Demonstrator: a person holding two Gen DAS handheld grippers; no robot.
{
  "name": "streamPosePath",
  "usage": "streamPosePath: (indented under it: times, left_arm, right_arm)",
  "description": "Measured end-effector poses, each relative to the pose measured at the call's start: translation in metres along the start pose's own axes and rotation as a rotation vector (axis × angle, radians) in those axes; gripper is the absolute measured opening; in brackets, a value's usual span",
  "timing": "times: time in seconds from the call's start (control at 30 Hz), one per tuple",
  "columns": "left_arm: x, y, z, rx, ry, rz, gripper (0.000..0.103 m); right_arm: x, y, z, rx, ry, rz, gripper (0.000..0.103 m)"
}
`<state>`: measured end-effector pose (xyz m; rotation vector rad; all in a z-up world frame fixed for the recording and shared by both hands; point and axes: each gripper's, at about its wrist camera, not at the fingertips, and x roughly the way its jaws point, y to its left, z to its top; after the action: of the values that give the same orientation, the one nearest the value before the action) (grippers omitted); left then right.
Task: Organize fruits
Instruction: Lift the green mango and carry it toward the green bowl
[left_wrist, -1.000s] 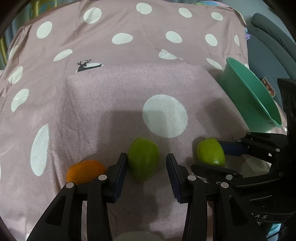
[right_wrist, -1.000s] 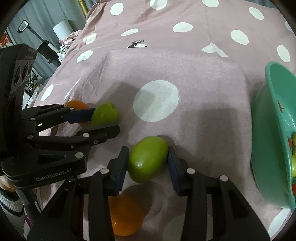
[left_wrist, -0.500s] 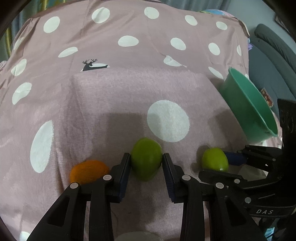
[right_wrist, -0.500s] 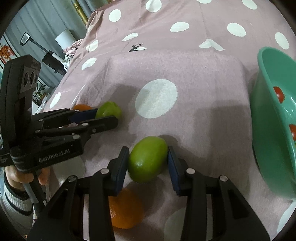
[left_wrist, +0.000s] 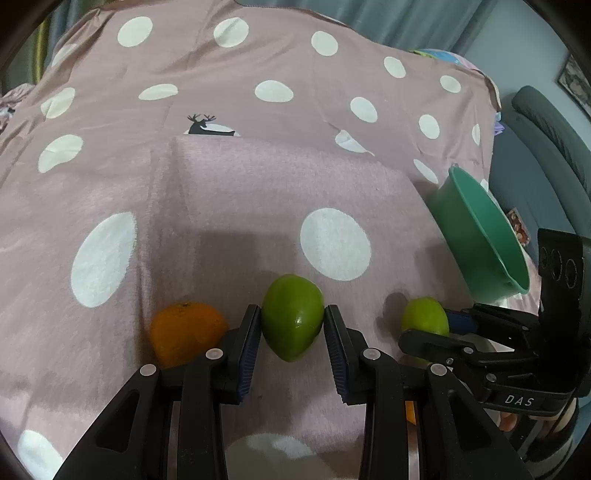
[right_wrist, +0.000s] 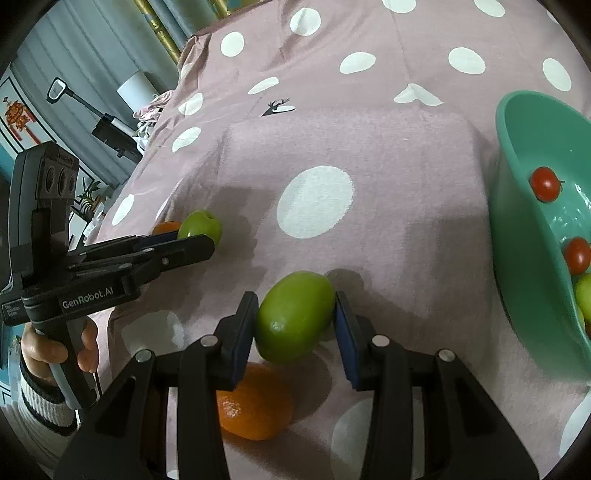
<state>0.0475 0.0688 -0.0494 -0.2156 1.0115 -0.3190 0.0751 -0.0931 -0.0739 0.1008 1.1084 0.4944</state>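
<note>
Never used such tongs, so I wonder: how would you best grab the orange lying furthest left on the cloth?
Across its round middle, from above, jaws on its near and far sides. The orange sits stem up on the blanket; on its right, the left gripper, whose jaws have just closed on a green fruit, leaves no room.

Both claws come up black and angular, each arm studded with round silver screw heads and ending in ribbed dark-blue pads. The left claw (left_wrist: 292, 339) shows a boxy black housing with three round holes, "GenRobot.AI" in white along its flank, and a pale grey grip. The right claw (right_wrist: 295, 334) wears white "DAS" lettering and the same three-hole block. On the left hand (right_wrist: 55, 350), a white ribbed cuff with black stripes
</note>
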Motion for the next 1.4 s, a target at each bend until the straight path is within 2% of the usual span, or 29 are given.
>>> streamPosePath:
  times: [0.37, 1.4]
  left_arm:
    - [-0.014, -0.01, -0.003, 0.021, -0.023, 0.038, 0.035]
    - [-0.048, -0.044, -0.012, 0.07, -0.066, 0.032, 0.035]
  right_arm:
    - [-0.016, -0.003, -0.004, 0.014, -0.03, 0.018, 0.041]
    - [-0.058, 0.014, -0.011, -0.019, -0.103, 0.027, 0.041]
